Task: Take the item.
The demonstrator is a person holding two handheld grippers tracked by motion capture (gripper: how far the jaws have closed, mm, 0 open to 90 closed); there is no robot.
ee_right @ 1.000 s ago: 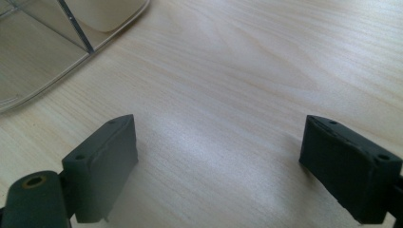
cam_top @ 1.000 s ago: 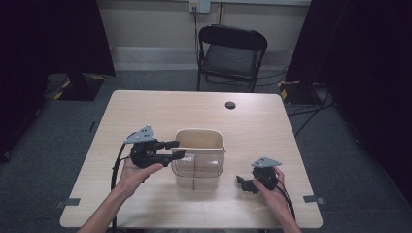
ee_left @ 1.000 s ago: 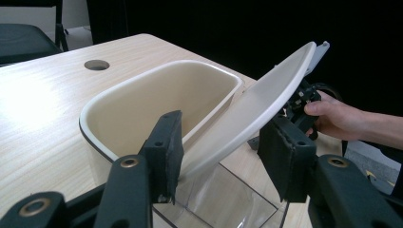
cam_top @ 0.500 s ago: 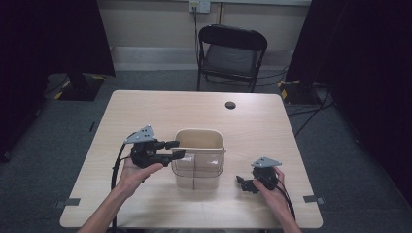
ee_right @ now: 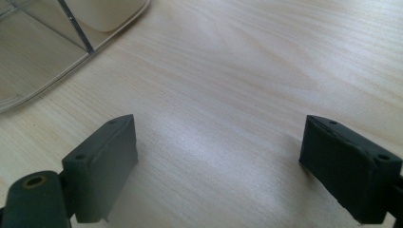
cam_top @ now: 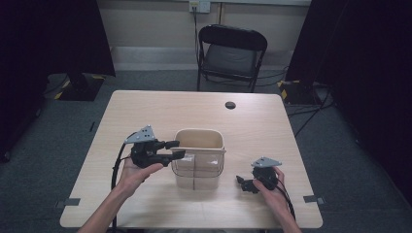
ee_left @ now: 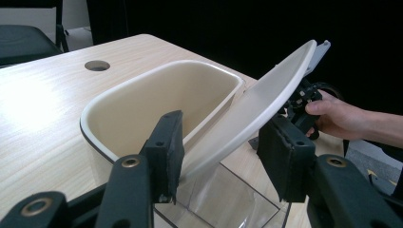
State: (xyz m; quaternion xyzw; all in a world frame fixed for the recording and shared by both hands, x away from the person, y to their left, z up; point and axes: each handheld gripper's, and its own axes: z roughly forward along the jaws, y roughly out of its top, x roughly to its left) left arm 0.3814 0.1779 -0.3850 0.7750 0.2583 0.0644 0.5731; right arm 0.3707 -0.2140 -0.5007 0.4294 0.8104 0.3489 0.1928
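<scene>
The left claw (cam_top: 176, 149) is clamped on the near edge of a cream lid (ee_left: 252, 111), which tilts up and away along the claw's line above the cream tub (cam_top: 199, 141) near the middle of the table (cam_top: 272, 121), itself set in a clear plastic container (cam_top: 198, 172). The left hand is the nearer one. The right claw (cam_top: 241, 183) rests low on the table to the container's right, jaws wide, nothing between them. The left gripper view makes the lid's tilt plain; from the high view the lid is hard to make out.
</scene>
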